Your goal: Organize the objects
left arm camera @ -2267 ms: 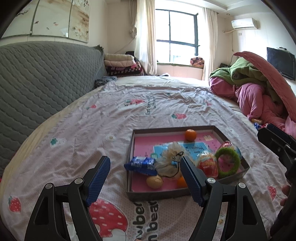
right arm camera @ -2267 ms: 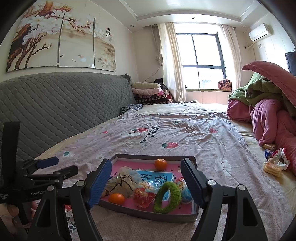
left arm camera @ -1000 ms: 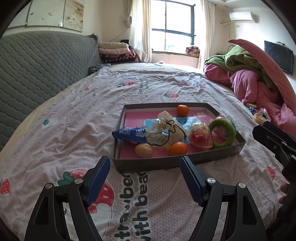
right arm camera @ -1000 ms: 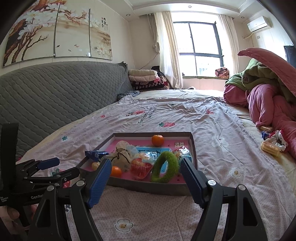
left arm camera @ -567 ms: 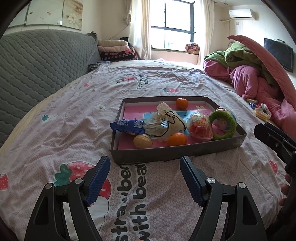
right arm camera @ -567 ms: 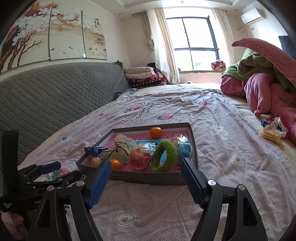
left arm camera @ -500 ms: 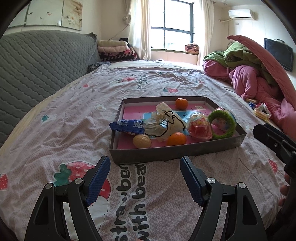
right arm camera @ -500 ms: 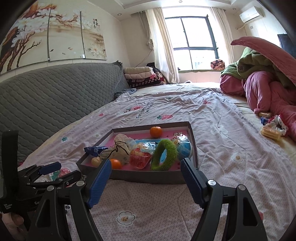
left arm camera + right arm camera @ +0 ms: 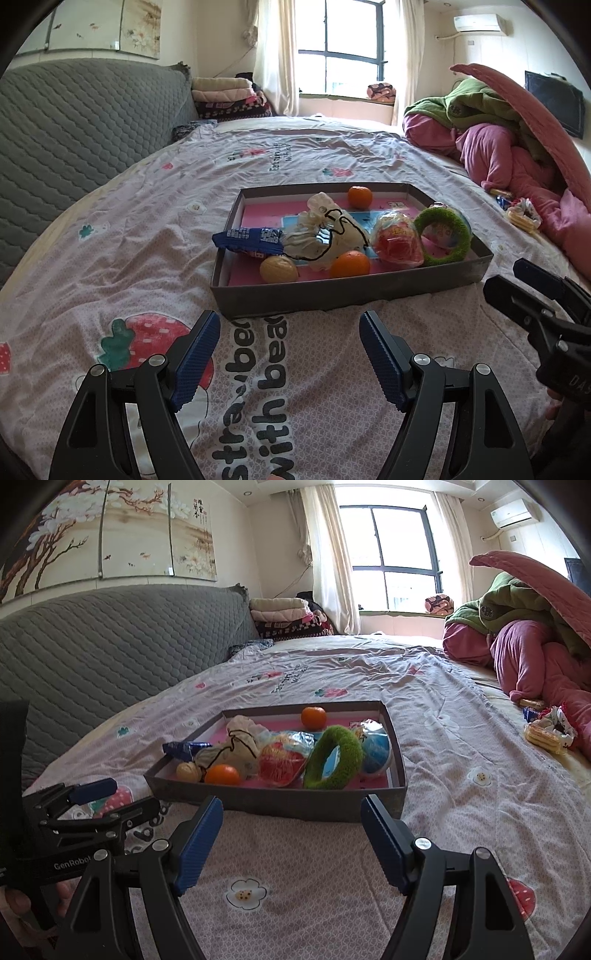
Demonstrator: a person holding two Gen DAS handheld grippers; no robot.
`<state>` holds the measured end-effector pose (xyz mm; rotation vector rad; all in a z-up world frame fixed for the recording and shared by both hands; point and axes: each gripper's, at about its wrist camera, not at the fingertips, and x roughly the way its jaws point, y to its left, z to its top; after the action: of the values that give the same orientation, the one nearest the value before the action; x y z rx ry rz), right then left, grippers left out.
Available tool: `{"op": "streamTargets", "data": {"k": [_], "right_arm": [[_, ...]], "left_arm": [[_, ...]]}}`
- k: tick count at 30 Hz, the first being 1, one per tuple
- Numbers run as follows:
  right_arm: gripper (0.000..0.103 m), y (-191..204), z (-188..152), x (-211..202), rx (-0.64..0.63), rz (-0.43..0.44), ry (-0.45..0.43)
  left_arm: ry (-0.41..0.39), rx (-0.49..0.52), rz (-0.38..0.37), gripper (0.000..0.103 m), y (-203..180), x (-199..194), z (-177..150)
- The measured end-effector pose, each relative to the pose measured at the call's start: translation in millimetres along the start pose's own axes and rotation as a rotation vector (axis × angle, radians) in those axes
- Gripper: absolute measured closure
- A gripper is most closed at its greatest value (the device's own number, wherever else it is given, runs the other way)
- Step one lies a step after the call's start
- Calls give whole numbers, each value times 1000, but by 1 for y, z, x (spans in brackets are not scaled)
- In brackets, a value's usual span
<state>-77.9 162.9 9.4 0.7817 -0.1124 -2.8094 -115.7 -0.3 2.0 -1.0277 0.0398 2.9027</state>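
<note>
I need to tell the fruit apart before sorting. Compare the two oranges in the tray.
The near orange sits at the tray's front wall, touching the white drawstring pouch; the far orange sits alone by the back wall. The near orange is crowded beside a walnut; the far one has bare pink floor around it. Both look round, bright orange and alike in size.

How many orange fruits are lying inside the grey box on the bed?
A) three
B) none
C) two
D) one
C: in the box, one orange fruit lies by the far wall and another near the front wall, next to the walnut; the right wrist view shows the same two.
</note>
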Motion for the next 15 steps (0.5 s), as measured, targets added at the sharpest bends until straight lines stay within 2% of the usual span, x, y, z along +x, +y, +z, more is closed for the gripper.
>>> {"op": "streamTargets", "data": {"k": [15], "right_arm": [[27, 4, -13, 6, -16, -20, -8]], "left_arm": [[20, -12, 11, 24, 4, 8, -7]]}}
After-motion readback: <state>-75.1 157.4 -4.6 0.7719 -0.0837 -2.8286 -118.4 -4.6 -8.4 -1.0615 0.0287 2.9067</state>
